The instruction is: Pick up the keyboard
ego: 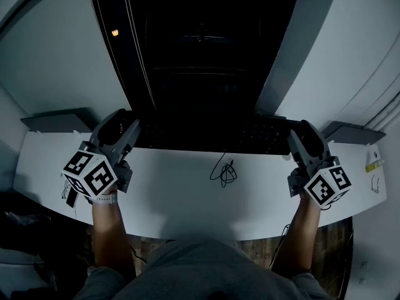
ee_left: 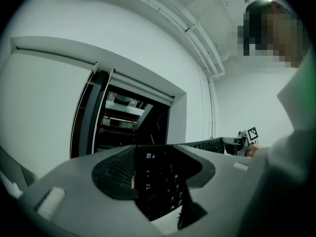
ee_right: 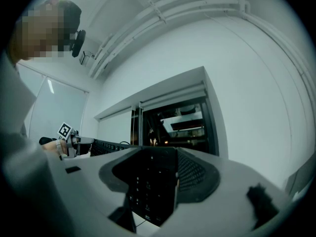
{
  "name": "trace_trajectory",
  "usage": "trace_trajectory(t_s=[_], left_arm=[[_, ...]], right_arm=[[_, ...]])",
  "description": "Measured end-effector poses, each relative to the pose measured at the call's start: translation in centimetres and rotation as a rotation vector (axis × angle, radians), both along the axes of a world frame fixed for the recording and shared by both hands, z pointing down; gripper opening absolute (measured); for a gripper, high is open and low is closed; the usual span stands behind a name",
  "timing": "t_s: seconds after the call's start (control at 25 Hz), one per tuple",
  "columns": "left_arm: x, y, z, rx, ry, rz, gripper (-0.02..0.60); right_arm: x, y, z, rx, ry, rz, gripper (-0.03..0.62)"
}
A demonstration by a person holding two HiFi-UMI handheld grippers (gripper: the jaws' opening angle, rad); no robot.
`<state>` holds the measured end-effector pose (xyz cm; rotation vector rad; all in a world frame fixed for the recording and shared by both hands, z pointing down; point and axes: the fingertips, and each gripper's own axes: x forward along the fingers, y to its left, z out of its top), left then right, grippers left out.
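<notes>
A: Gripping yet?
B: Clamping both ends of the keyboard (ego: 212, 137) with left tongs (ego: 132, 130) and right tongs (ego: 297, 135), pinching tight.
A: Lifting?
B: Seemingly lying along the far edge of the desk (ego: 181, 199); awaiting raising.

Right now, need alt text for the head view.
Seen from above, a black keyboard spans the far edge of a white desk, with the left claw and right claw closed on its two ends. A loose dark cable coils on the desk just in front.
</notes>
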<state>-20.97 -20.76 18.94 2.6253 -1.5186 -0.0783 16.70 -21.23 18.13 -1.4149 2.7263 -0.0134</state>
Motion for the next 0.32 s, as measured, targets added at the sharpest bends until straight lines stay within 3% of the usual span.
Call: trace_trajectory(t_s=[0.32], left_arm=[[-0.11,-0.08,0.03,0.006,0.002,-0.004,0.207]], right_arm=[[-0.07,-0.22,-0.17,0.008,0.002,-0.001,0.215]])
